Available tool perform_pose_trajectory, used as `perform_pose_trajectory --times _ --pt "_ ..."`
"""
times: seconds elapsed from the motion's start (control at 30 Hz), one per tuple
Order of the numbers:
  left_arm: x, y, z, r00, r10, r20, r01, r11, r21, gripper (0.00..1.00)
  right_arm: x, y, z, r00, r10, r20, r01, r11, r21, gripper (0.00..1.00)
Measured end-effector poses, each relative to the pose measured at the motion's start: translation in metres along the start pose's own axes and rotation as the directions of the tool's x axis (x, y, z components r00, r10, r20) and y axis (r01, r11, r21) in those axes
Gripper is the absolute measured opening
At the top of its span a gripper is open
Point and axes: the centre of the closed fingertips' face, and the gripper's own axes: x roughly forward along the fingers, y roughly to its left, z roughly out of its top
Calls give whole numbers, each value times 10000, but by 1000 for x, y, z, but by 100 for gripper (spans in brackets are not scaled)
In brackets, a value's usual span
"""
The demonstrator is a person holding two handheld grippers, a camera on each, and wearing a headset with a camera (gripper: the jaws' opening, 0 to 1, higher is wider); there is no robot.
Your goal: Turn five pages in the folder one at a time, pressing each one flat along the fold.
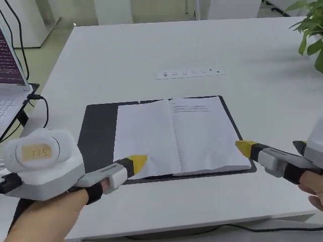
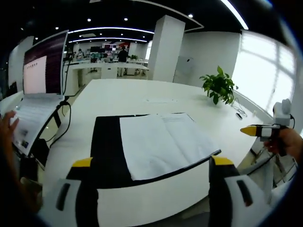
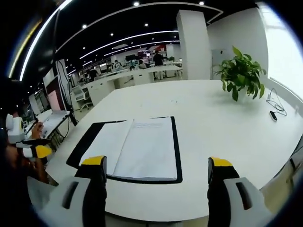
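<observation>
The white bench (image 1: 151, 45) spreads ahead of me in an open office. Nearest, my left gripper (image 2: 151, 163) reaches in low from the near left, angled rightward. Its jaws are spread and empty, with one yellow tip at the near edge of the folder (image 1: 98, 131). My right gripper (image 3: 156, 161) comes in from the near right, pointing left at the folder's near corner, jaws likewise apart. The folder lies open mid-bench. Beyond it sits a power strip (image 1: 189, 73), with a laptop (image 1: 7, 75) far left and a plant (image 1: 313, 30) far right.
</observation>
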Motion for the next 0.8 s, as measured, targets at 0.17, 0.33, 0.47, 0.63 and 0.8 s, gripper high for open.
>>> perform_pose_trajectory --times 0.17,0.33,0.47,0.63,0.8 --pt "0 2 -2 9999 110 -123 -103 9985 534 99 1 0 4 9997 159 158 -157 9998 -129 95" --pt "1 6 -3 9996 252 -160 -242 9980 591 99 2 -3 14 9984 171 536 -151 9992 -371 100" --pt "2 8 -3 9991 340 -233 -328 9982 498 99 4 -9 15 9983 262 520 -248 9993 -265 100" --pt "6 1 1 9993 366 -91 -361 9982 476 99 5 -12 9 9984 395 396 -385 9989 -275 100" --pt "15 -13 1 9997 238 -99 -234 9990 386 99 5 -18 5 9983 468 339 -465 9989 -97 100"
